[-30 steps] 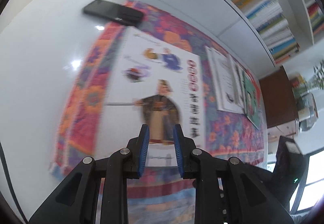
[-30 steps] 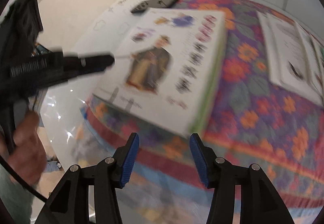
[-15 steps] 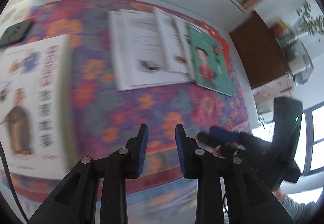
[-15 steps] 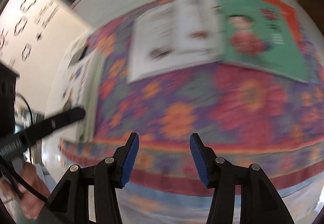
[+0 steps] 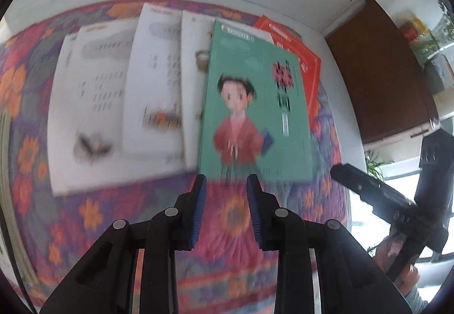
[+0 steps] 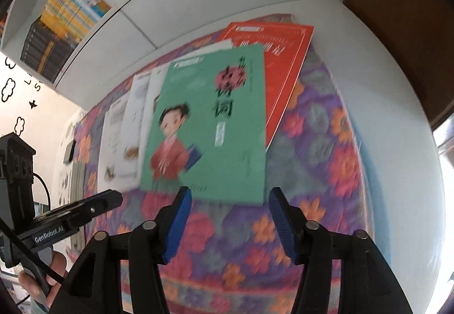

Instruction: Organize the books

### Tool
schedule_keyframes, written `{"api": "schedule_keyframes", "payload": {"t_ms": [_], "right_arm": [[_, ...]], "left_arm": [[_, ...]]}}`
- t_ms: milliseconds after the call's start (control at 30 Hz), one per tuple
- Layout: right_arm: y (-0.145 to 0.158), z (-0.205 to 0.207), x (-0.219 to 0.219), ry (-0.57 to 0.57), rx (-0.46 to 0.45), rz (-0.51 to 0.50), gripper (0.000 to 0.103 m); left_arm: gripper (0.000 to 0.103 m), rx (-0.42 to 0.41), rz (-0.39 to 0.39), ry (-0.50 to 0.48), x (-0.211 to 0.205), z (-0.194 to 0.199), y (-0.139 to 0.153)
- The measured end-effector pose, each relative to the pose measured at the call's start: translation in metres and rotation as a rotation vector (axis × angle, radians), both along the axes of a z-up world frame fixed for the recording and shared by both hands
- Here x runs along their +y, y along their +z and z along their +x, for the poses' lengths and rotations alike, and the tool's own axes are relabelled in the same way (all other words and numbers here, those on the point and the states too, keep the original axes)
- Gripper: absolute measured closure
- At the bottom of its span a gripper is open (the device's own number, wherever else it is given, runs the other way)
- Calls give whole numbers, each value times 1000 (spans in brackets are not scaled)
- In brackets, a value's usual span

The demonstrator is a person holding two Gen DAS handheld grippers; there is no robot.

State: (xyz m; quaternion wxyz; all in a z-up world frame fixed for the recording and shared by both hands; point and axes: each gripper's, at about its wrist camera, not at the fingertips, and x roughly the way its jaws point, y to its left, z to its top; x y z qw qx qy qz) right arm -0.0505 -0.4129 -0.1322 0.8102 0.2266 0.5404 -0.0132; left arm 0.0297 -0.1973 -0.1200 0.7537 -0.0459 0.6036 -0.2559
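This looks like a study or reading room in a home. White bookshelves (image 6: 71,16) packed with colourful spines line the wall behind a white tabletop (image 6: 383,92) spread with a flowered cloth (image 6: 317,143). Cloud and star stickers (image 6: 11,87) dot the pale wall, a brown wooden cabinet (image 5: 380,81) stands beside, and potted greenery (image 5: 374,166) sits near the bright window.

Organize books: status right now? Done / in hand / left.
Done: nothing visibly tidied here. In hand: nothing; left gripper open and empty, right gripper opening, empty, both just short of the green book. Left: green book lies over the red book and the open white book, all spread on the floral cloth.
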Motion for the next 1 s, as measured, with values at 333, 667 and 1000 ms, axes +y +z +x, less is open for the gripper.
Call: {"api": "schedule_keyframes", "payload": {"t_ms": [333, 667, 1000], "right_arm": [[-30, 42, -5, 20, 19, -87, 59], [-52, 44, -6, 15, 54, -60, 59], [-47, 11, 16, 55, 108, -95, 58]], "left_arm": [[77, -4, 34, -52, -33, 55, -27], [73, 40, -53, -69, -31, 69, -39], [72, 55, -26, -67, -7, 8, -39]]}}
